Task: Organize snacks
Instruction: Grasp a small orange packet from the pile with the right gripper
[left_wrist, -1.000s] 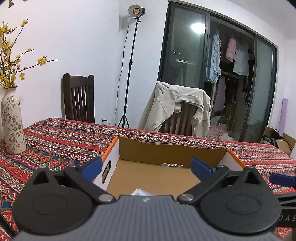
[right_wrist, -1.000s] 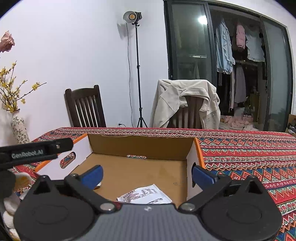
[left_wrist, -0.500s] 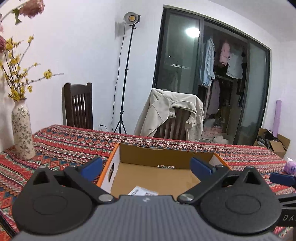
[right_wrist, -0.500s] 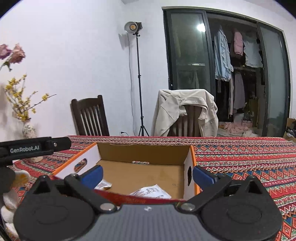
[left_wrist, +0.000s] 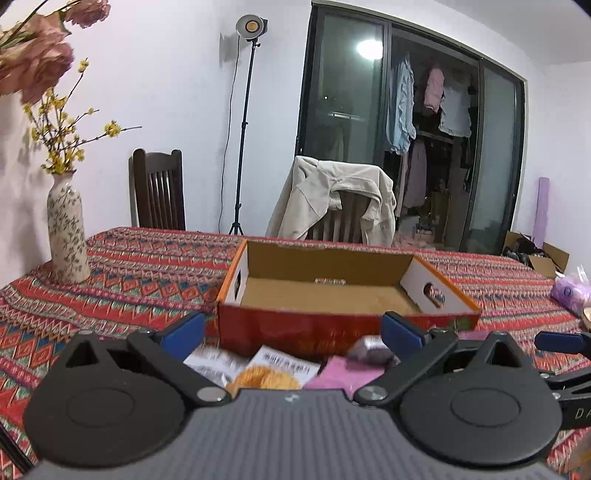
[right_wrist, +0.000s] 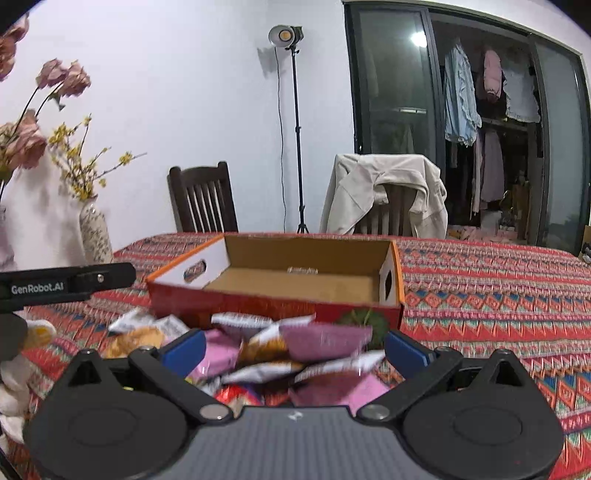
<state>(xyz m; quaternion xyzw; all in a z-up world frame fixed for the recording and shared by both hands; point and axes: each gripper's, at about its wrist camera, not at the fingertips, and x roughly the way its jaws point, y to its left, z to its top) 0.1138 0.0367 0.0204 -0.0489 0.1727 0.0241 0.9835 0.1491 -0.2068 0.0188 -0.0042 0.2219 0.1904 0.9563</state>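
An open cardboard box (left_wrist: 332, 314) with red and orange outer walls stands on the patterned tablecloth; it also shows in the right wrist view (right_wrist: 273, 299). A heap of small snack packets (right_wrist: 295, 350), pink, purple, white and orange, lies in front of the box. Some of the packets (left_wrist: 288, 369) show in the left wrist view. My left gripper (left_wrist: 291, 336) is open and empty above the packets, short of the box's near wall. My right gripper (right_wrist: 291, 350) is open and empty over the heap.
A flowered vase (left_wrist: 68, 240) with yellow branches stands at the table's left. Two chairs (left_wrist: 159, 192), one draped with a beige jacket (left_wrist: 332, 199), stand behind the table. A purple bag (left_wrist: 570, 291) lies at the right edge. The left gripper's arm (right_wrist: 62, 284) crosses the right view.
Both grippers have pulled back from over the box toward the near side. The snack heap in front of the box has come into view. Both stay open.
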